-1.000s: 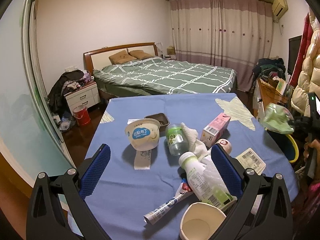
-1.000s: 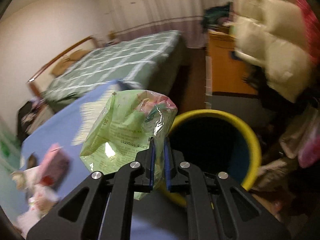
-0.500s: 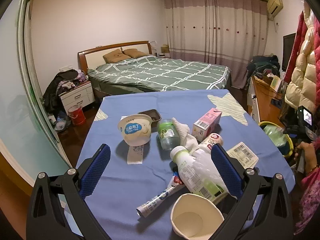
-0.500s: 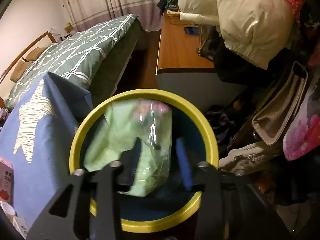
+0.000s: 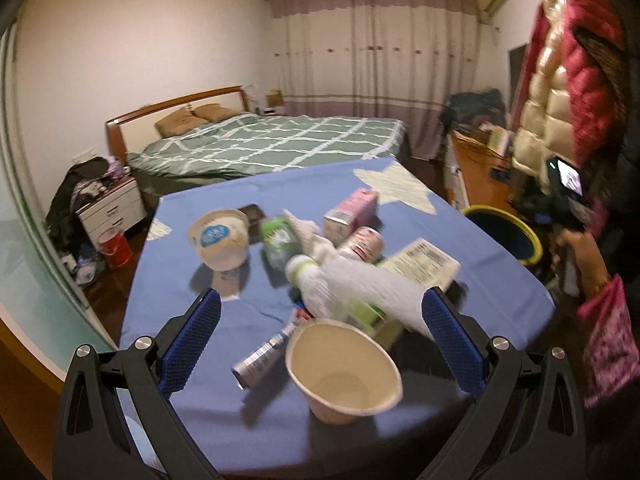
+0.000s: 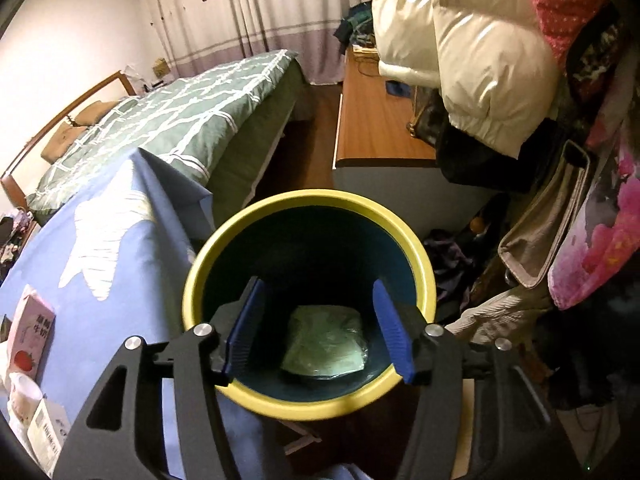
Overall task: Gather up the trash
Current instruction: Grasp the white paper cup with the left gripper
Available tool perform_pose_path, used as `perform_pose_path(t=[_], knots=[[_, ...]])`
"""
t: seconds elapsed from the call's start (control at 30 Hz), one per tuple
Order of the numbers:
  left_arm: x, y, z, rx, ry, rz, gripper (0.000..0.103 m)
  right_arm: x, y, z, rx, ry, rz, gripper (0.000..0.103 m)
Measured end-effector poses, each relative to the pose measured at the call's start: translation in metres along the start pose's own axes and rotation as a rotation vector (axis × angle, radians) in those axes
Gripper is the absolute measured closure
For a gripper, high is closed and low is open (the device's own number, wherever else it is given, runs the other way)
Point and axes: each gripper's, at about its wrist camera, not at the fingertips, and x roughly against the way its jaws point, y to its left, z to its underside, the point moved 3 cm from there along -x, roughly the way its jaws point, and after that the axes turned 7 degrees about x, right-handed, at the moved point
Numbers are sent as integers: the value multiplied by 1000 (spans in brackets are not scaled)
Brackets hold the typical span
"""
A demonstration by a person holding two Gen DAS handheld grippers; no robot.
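Counter (image 5: 208, 320) under its blue cloth carries most of your work: nearly all the trash sits there, well apart from the bin (image 6: 400, 224). Bin holds one item so far, the green bag (image 6: 326, 344) flat on its bottom. Left to collect: white bottle (image 5: 320, 292), paper cup (image 5: 344, 368), yogurt tub (image 5: 220, 240), pink carton (image 5: 352, 212), crumpled tissue (image 5: 312, 236). Your right claw (image 6: 318, 334) has just been opening over the bin, nothing between its jaws. Your left claw (image 5: 320, 344) stands wide apart, empty, facing the cup.

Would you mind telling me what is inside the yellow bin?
A green plastic bag lies at the bottom of the bin. Anything beneath the bag is hidden.
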Motion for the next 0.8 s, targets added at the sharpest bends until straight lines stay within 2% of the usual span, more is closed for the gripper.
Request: perform_pose_path(t=[0.07, 0.27, 0.53, 0.8], knots=[[-1, -4, 10, -16, 21, 19, 4, 4, 3, 1, 4, -6, -11, 48], [-28, -8, 35, -21, 114, 10, 5, 13, 12, 3, 23, -15, -40, 48], [-55, -3, 51, 5, 177, 50, 32, 16, 11, 4, 27, -20, -56, 48], [-48, 0, 47, 1, 149, 112, 48, 18, 10, 6, 24, -24, -73, 48]])
